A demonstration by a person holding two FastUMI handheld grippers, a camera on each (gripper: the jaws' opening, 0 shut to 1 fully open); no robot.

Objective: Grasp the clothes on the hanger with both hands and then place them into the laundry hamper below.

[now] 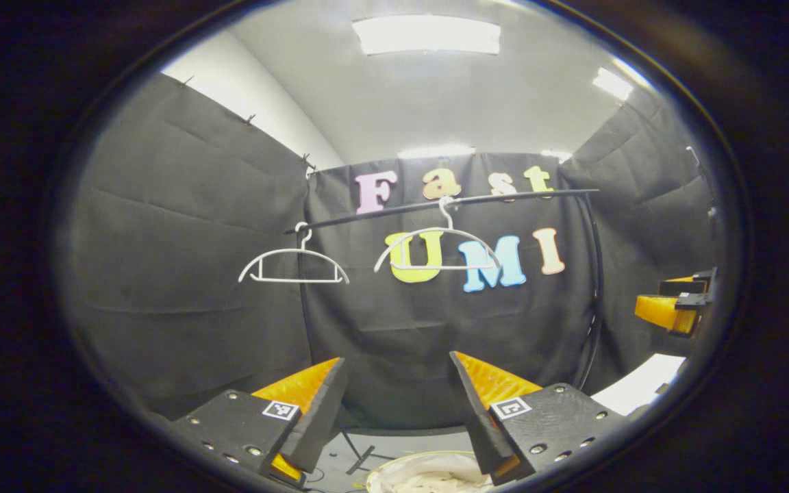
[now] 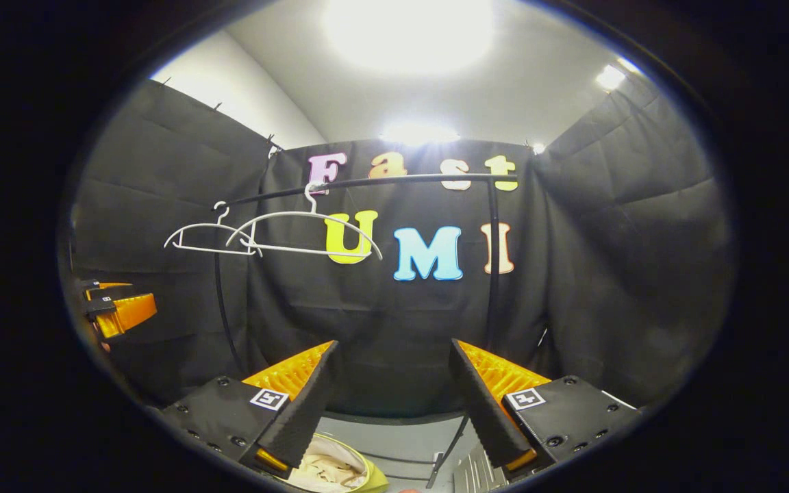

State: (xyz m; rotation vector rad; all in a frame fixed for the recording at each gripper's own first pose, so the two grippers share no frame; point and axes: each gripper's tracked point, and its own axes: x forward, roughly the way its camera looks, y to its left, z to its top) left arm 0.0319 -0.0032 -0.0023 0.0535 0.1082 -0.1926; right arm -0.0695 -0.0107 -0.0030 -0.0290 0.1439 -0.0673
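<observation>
Clothes [image 1: 429, 479]: pale fabric bundled in the laundry hamper [image 2: 370, 479], low in both views, under the rail [image 1: 449, 203]. Hamper rim is yellow-green in the right gripper view; fabric sits inside it.

Rail: dark bar across the black cloth wall, right end curving down into a post [image 2: 492, 274].

Two white hangers hooked on the rail, both bare: left hanger [image 1: 293, 263] near the rail's left end, right hanger [image 1: 437, 248] nearer the middle. Apart in the left gripper view, overlapping in the right gripper view.

Left gripper [image 1: 398, 404]: jaws spread wide, nothing between them, hamper below.
Right gripper [image 2: 391, 404]: jaws spread wide too, nothing held. Also seen at the right edge of the left gripper view.
</observation>
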